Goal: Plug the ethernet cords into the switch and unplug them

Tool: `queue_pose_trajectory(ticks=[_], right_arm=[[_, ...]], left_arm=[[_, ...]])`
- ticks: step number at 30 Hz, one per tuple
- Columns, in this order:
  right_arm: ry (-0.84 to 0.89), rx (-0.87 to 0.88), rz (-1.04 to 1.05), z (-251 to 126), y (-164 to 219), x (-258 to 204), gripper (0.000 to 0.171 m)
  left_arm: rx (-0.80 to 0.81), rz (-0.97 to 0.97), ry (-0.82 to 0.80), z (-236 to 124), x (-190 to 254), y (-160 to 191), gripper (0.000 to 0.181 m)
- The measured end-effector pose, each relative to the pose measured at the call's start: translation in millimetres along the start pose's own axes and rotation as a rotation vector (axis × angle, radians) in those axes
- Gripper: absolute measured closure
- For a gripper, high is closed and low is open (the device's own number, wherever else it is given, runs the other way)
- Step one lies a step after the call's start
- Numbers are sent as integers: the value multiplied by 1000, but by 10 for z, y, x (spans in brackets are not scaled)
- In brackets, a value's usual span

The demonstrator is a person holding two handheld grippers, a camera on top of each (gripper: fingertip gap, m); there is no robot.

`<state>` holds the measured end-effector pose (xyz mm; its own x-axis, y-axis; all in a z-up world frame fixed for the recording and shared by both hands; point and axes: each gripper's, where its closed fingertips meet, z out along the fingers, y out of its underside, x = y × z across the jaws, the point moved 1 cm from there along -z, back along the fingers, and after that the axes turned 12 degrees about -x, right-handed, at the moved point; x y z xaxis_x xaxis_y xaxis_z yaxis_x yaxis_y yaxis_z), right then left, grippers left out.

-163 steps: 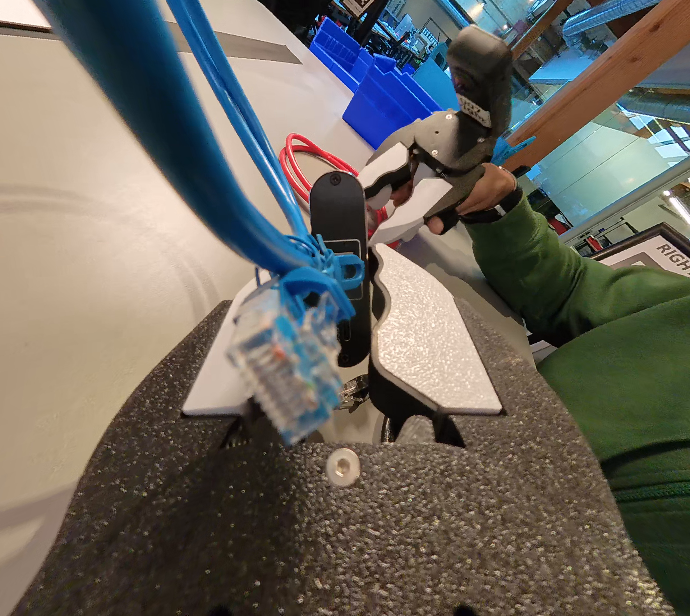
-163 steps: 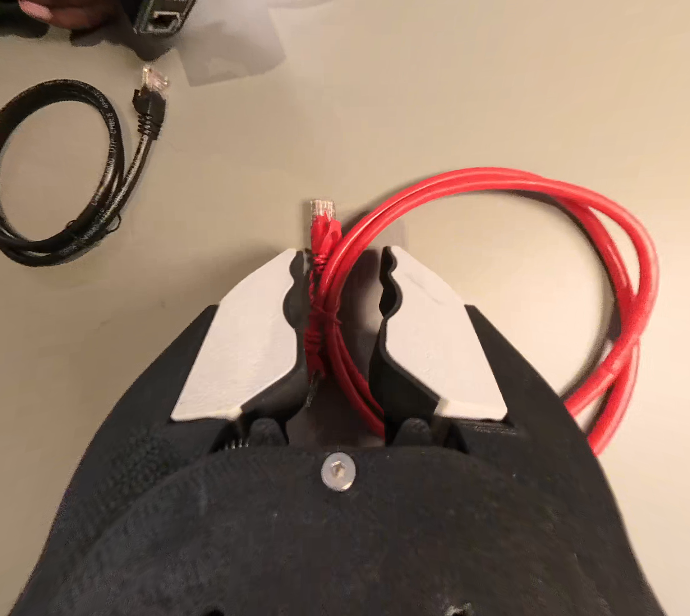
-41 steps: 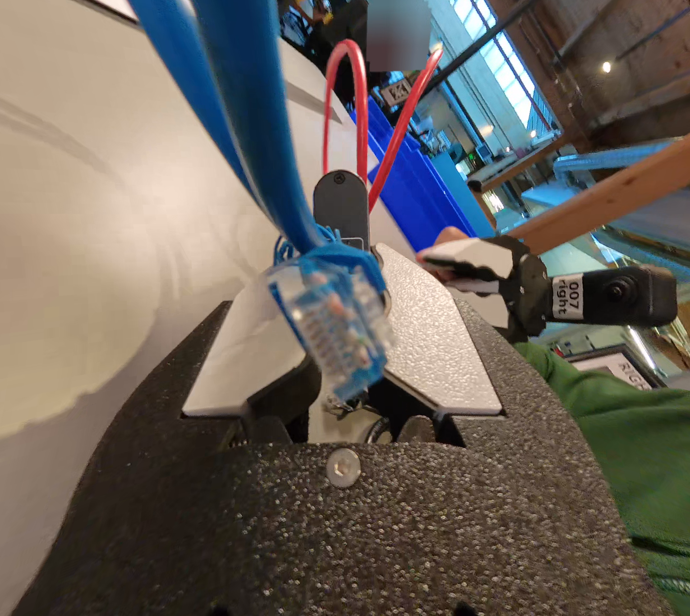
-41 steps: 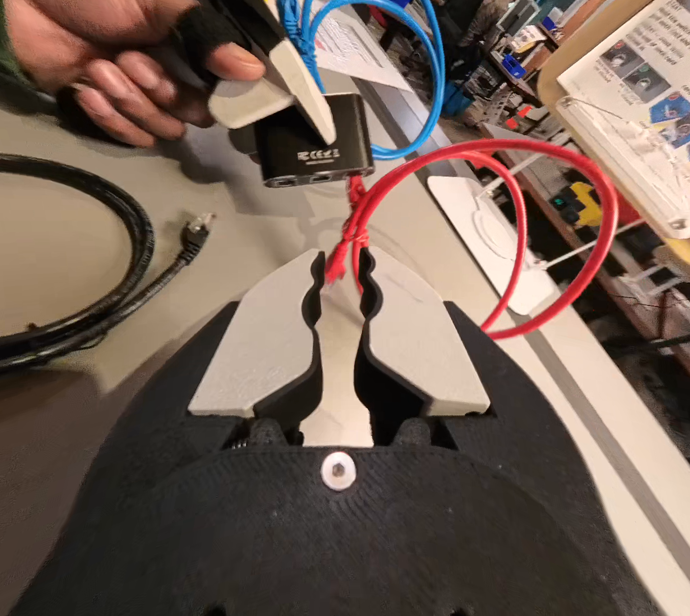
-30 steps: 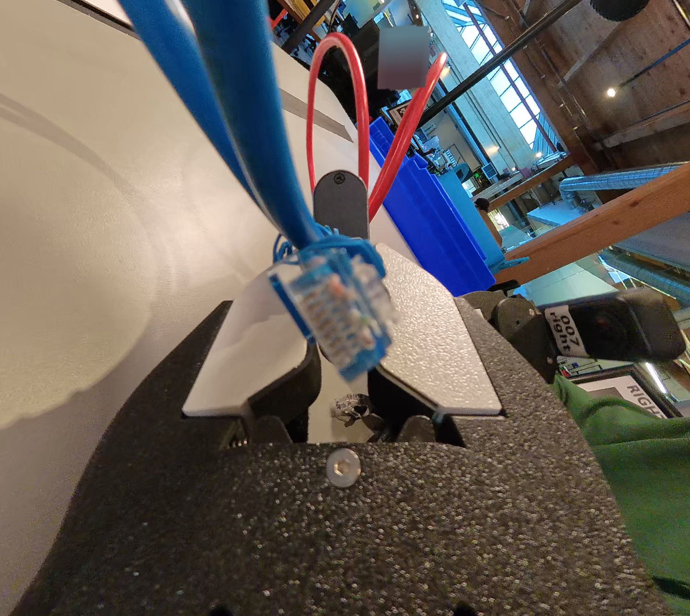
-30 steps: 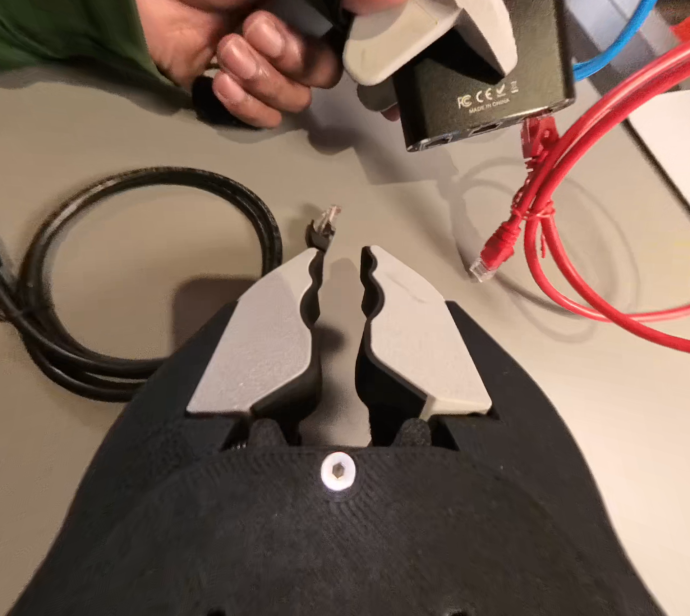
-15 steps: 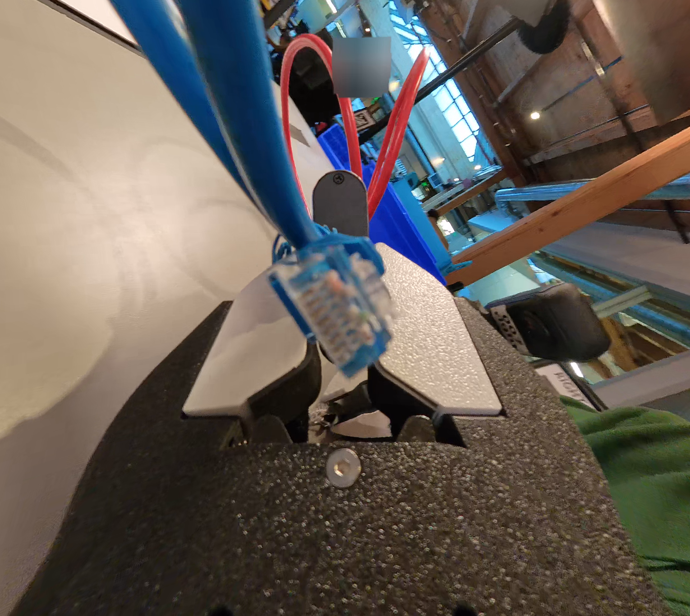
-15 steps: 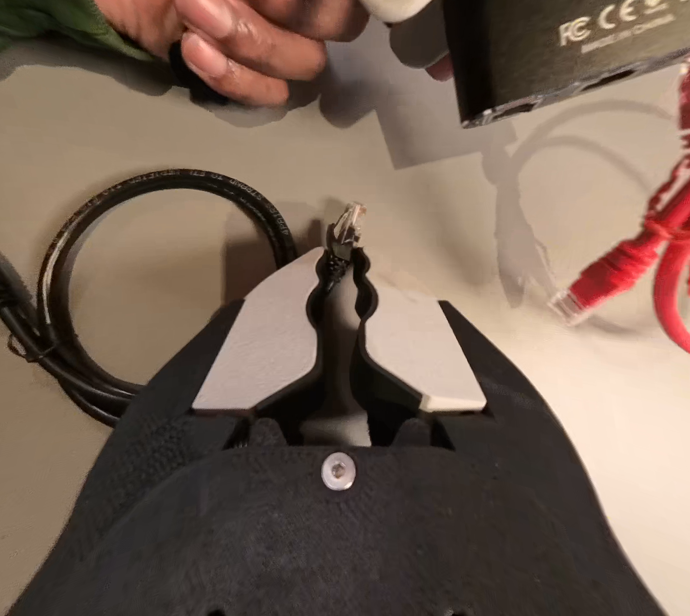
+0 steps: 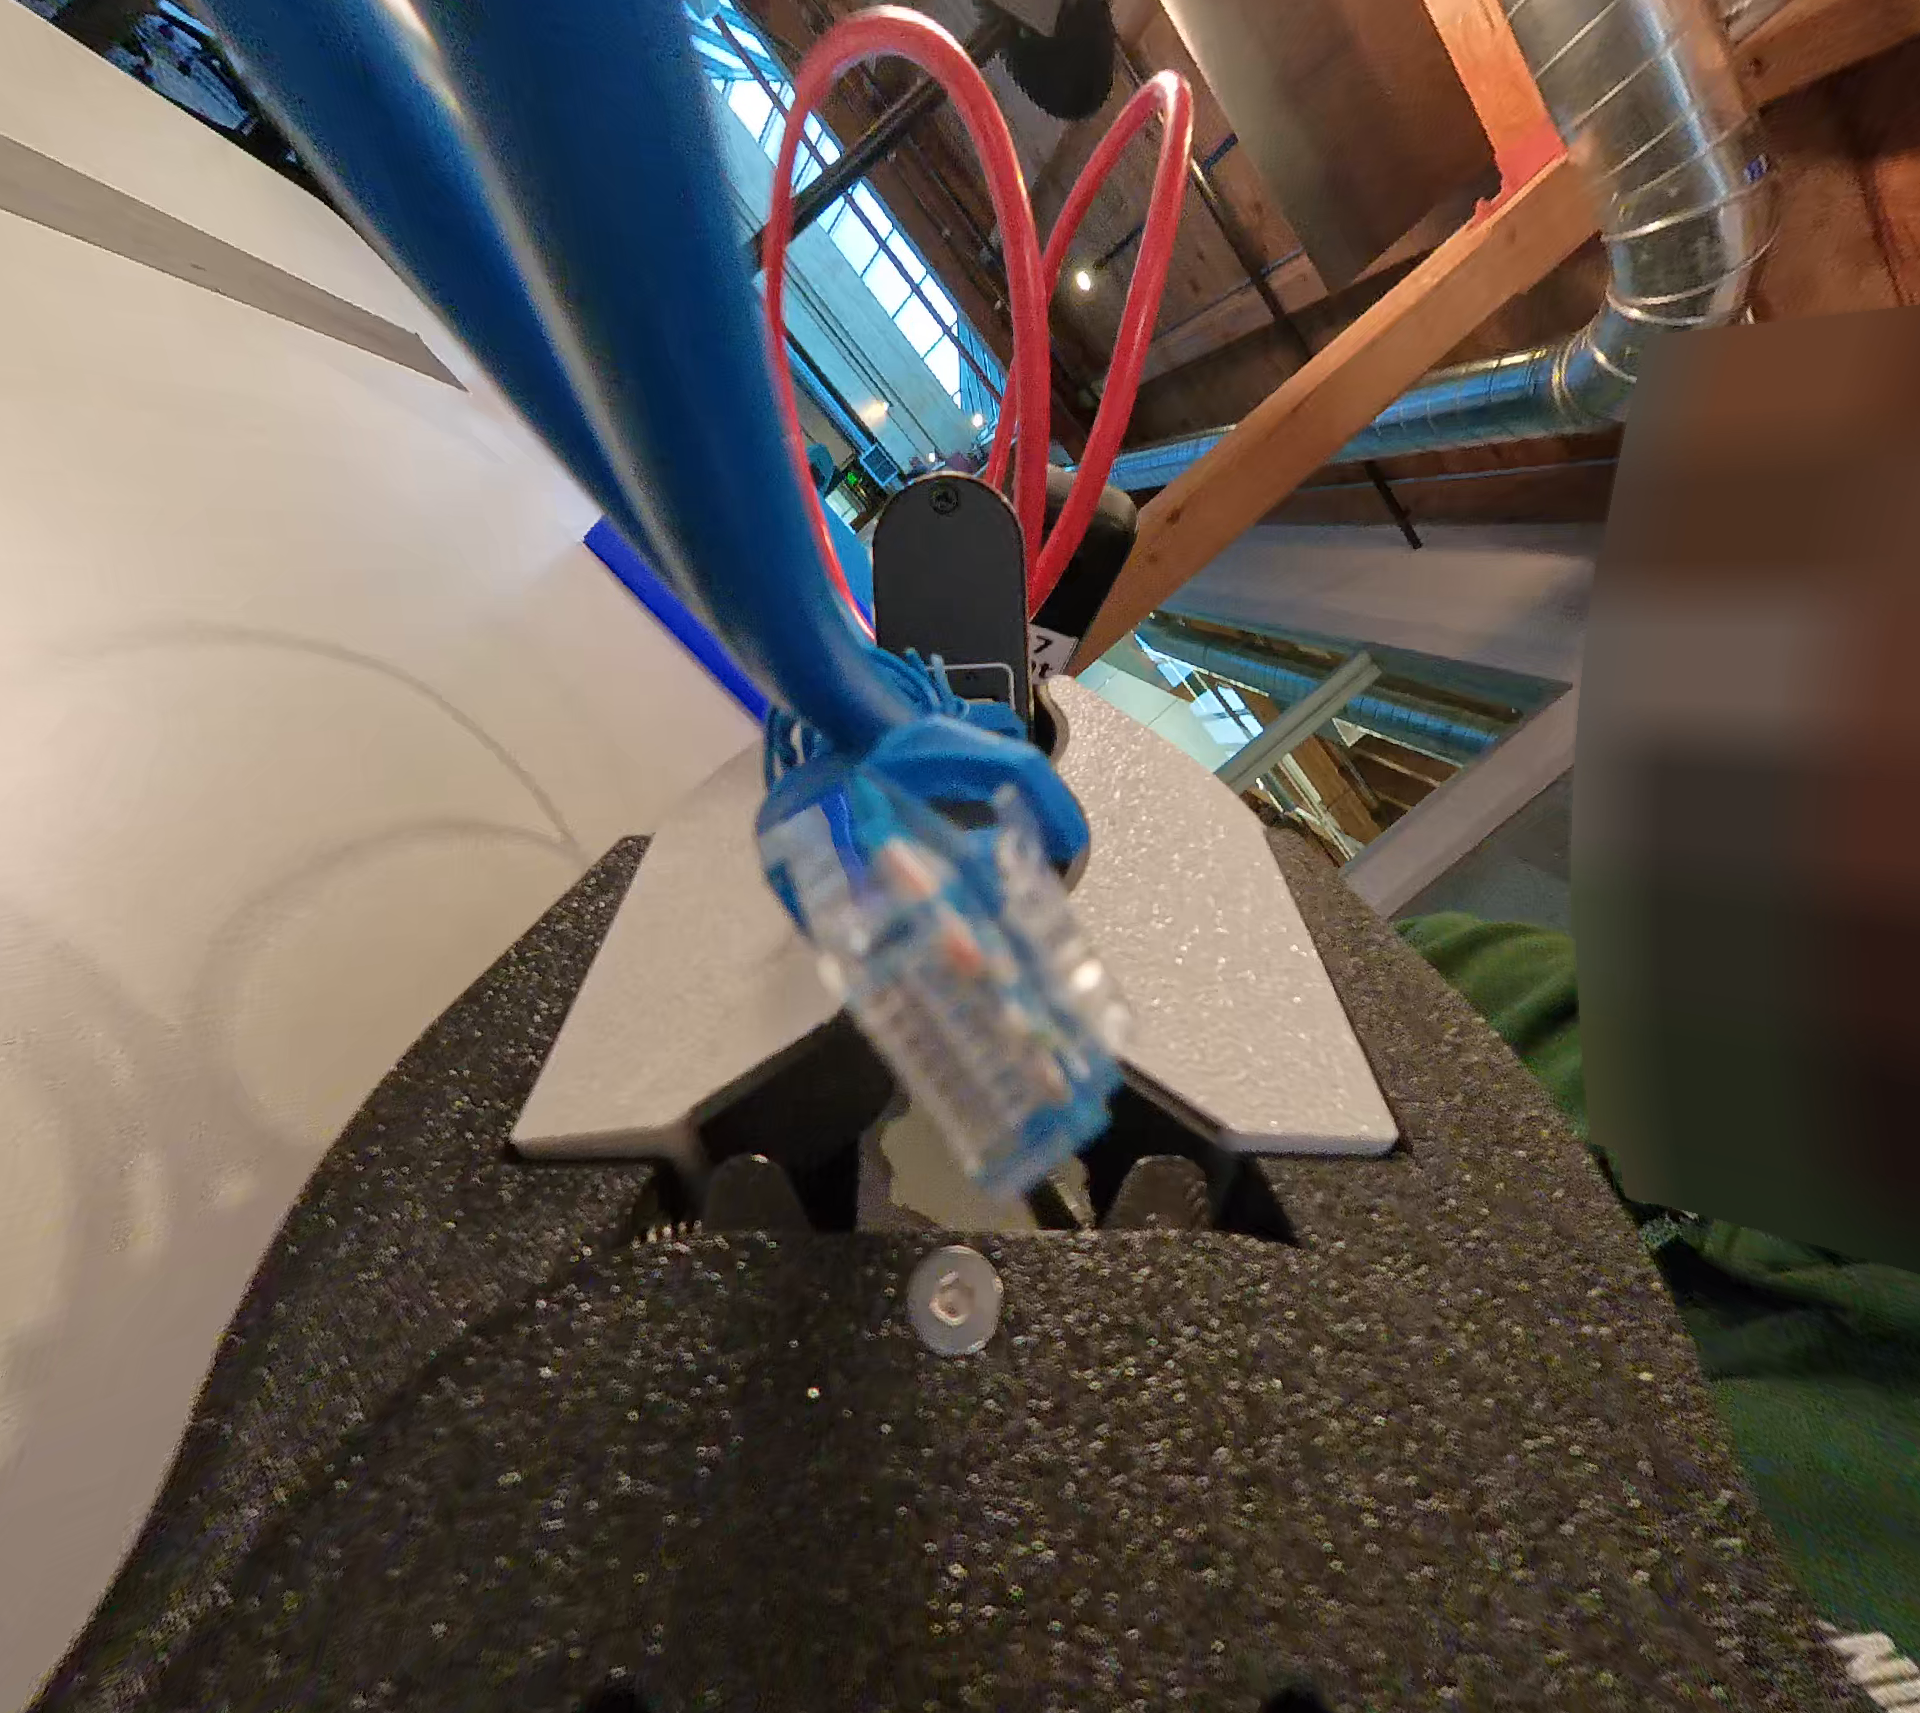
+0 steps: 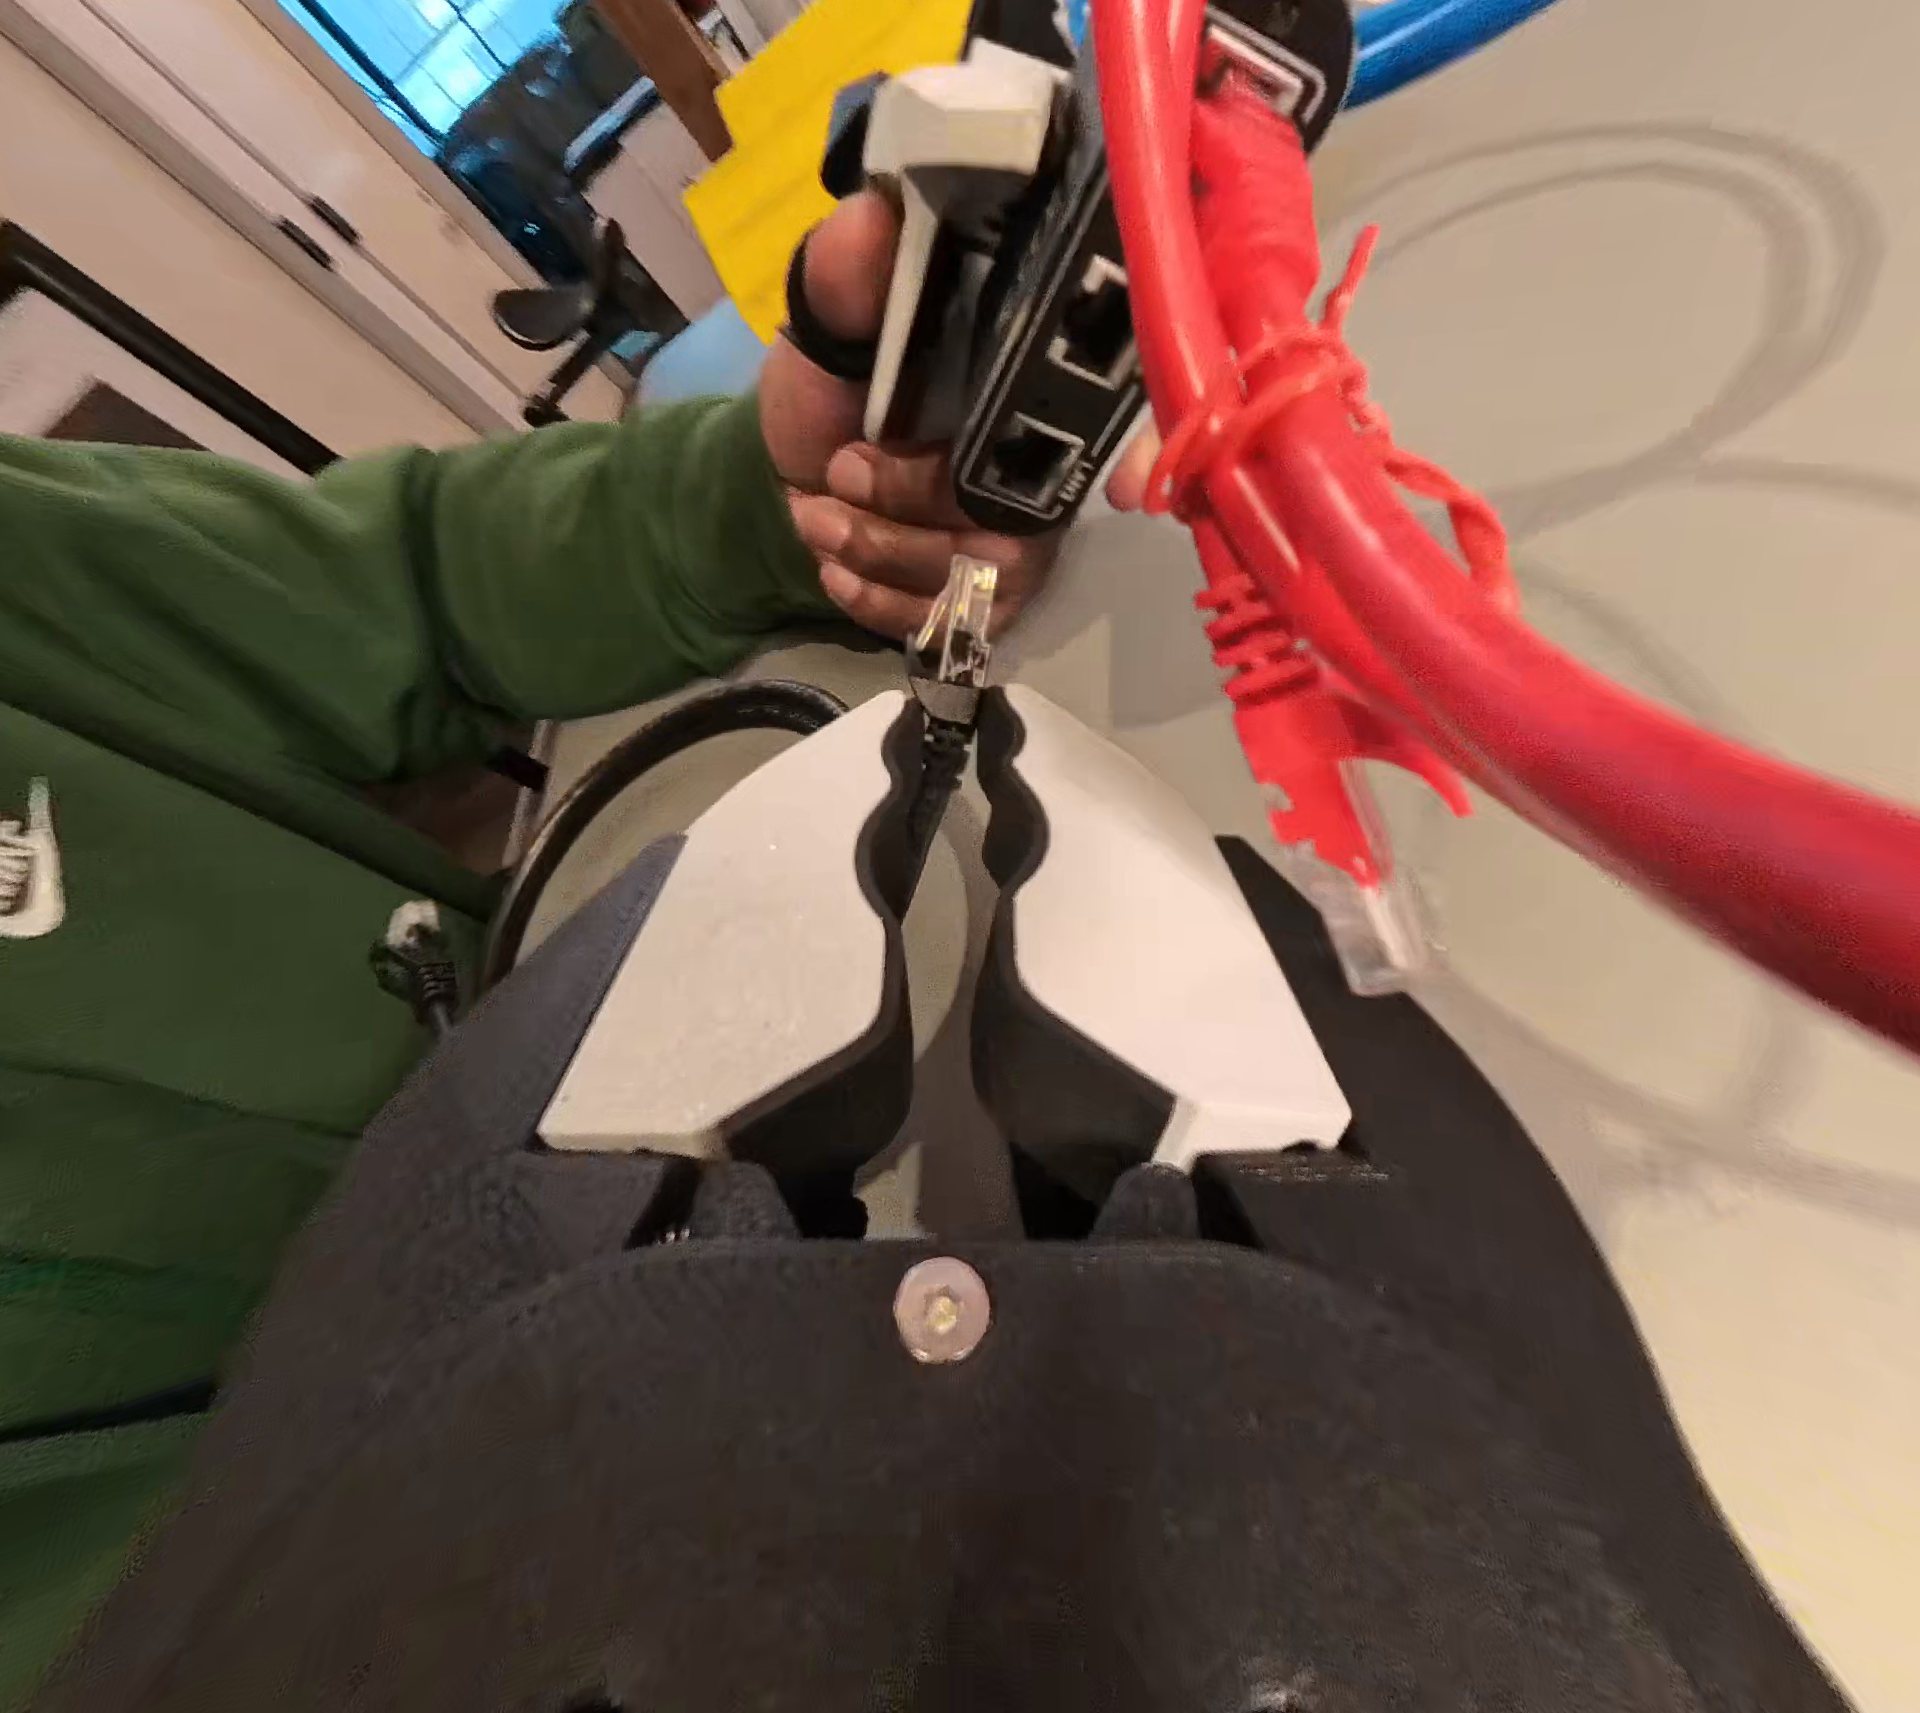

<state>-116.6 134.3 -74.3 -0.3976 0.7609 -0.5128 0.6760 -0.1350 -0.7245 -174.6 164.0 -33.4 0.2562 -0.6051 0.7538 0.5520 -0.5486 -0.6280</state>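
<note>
My left gripper [image 9: 966,713] is shut on the black switch [image 9: 951,593], seen end-on between its pads. A blue cord [image 9: 582,261] hangs from it, its loose plug [image 9: 935,967] dangling close to the camera; red cord loops [image 9: 1029,261] rise behind. In the right wrist view the switch [image 10: 1039,375] is held up in the air with two empty ports facing me, and a red cord [image 10: 1247,229] is plugged in higher up. My right gripper [image 10: 951,707] is shut on the black cord just behind its clear plug [image 10: 961,614], which points up just below the lowest port.
The bundled red cord's loose plug [image 10: 1371,925] hangs to the right of my right gripper. The black cord's coil [image 10: 665,749] lies on the pale table [image 10: 1610,375]. A green sleeve [image 10: 364,603] is at the left, and a yellow board [image 10: 862,74] stands behind.
My right gripper has closed on the black cord and lifted its plug off the table up to the switch. My left gripper has raised and tilted the switch.
</note>
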Motion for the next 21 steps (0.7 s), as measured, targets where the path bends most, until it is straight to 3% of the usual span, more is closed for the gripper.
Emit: queue_pose_trajectory(ticks=[1,12,21], right_arm=[[-24,5,1,-17,-11,-42,161],[-24,2,44,-188,12,24,161],[-68,-118,88,-114,208,28,161]], left_arm=[[-12,3,0,14,3,13,153],[-188,8,-26,114,-7,216,153],[-298,55,-108,161,-61,360,153]])
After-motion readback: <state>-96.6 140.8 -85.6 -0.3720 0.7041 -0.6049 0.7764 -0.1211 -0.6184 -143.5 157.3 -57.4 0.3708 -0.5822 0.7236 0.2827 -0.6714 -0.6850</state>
